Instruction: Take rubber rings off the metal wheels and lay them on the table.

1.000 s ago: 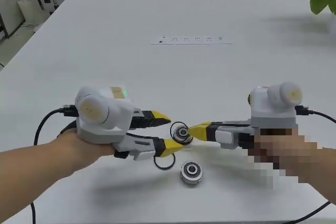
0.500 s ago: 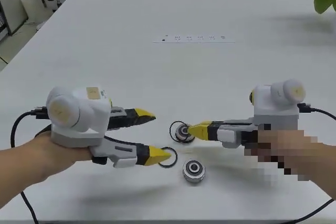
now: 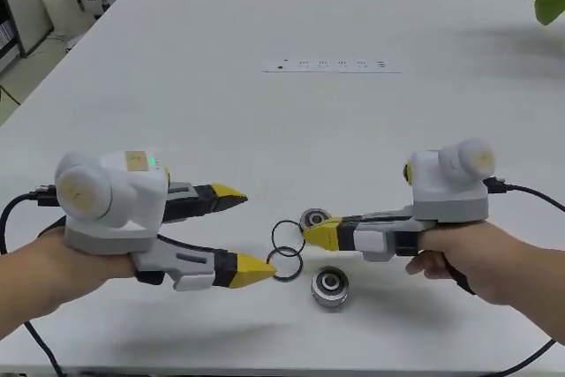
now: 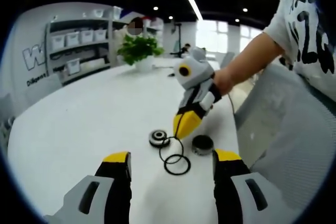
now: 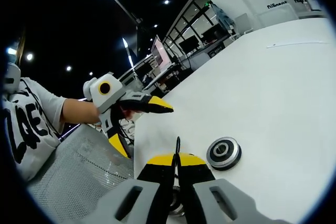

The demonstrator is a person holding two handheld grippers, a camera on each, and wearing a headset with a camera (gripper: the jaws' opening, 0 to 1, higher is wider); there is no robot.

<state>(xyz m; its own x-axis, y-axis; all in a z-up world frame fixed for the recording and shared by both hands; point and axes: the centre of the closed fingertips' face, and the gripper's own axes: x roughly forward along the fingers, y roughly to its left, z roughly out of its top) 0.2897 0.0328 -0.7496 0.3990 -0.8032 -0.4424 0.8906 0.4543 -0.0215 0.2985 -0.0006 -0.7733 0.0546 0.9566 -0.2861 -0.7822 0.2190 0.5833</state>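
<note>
Pinching a thin black rubber ring (image 3: pixel 274 236) in its closed yellow-tipped jaws, the right gripper (image 3: pixel 316 237) is now holding it clear of the small round metal wheel (image 3: pixel 314 218) it was circling a moment ago, so this ring probably only needs laying down. The left gripper (image 3: pixel 261 230), jaws spread and empty, is backing away. A second black ring (image 4: pixel 177 173) is lying on the white table (image 3: pixel 265 112). Whether the nearer metal wheel (image 3: pixel 329 286) is carrying a ring is proving hard to tell.

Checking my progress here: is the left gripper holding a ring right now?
No, the left gripper has its jaws wide apart with nothing between them, and a ring lies flat on the table ahead of it.
</note>
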